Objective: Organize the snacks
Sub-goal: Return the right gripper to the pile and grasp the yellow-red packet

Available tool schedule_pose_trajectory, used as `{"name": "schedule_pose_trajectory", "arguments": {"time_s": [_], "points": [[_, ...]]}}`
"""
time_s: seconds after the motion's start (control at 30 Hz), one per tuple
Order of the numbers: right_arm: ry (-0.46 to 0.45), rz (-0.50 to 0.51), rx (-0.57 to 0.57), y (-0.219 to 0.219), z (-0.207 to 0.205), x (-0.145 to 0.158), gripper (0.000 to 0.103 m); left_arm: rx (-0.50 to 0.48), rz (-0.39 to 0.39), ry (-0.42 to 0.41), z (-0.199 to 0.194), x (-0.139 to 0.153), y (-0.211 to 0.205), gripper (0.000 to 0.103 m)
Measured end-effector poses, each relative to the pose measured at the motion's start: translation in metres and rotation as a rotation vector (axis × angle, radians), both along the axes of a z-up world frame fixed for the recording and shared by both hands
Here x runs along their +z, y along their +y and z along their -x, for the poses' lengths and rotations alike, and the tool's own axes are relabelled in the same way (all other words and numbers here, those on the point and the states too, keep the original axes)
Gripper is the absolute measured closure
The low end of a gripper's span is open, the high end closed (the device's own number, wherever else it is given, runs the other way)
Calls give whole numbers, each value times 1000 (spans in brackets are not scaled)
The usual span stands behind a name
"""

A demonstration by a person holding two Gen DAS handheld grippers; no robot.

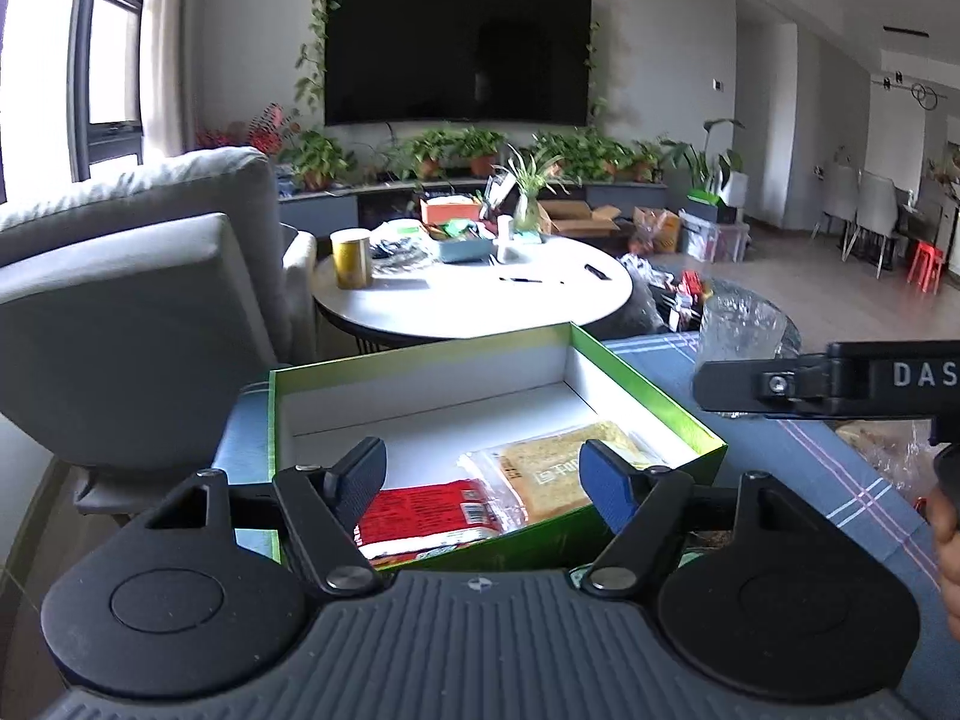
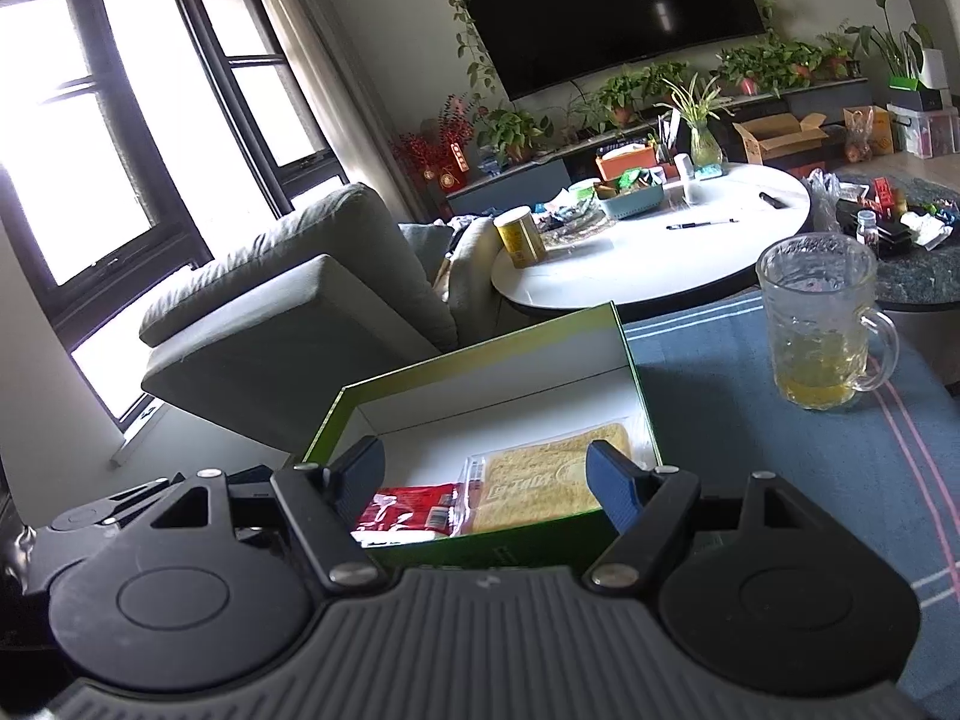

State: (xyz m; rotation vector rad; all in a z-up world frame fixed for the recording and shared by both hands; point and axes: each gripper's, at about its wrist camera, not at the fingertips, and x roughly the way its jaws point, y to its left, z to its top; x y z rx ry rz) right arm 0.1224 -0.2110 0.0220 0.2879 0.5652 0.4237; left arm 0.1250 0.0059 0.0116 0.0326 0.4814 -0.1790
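Inside green box point(image 1: 654, 396), red packet point(image 1: 426, 510), cracker pack point(image 1: 558, 468)

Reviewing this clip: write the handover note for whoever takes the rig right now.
Left tongs: open, empty, above the near edge of the green box.
Right tongs: open, empty, same spot.
Done: red snack packet and clear-wrapped biscuit pack lie side by side in the box's near end.
Left: more wrapped items show at the left view's right edge; box the rest. Mind the glass mug on the blue tablecloth.
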Motion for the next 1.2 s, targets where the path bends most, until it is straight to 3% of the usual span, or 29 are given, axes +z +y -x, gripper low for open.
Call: {"name": "schedule_pose_trajectory", "arguments": {"time_s": [0.33,0.53,0.8,1.2], "points": [[0,57,13,-11,42,-4,16,-12,46,16,44,-2,8,34],[43,119,-14,-28,71,-19,16,-128,54,54,77,-12,-14,34],[155,102,-80,-43,90,-44,16,-240,70,134,106,-31,-40,34],[204,73,-88,-51,112,-62,16,-393,43,255,114,-60,-76,36]]}}
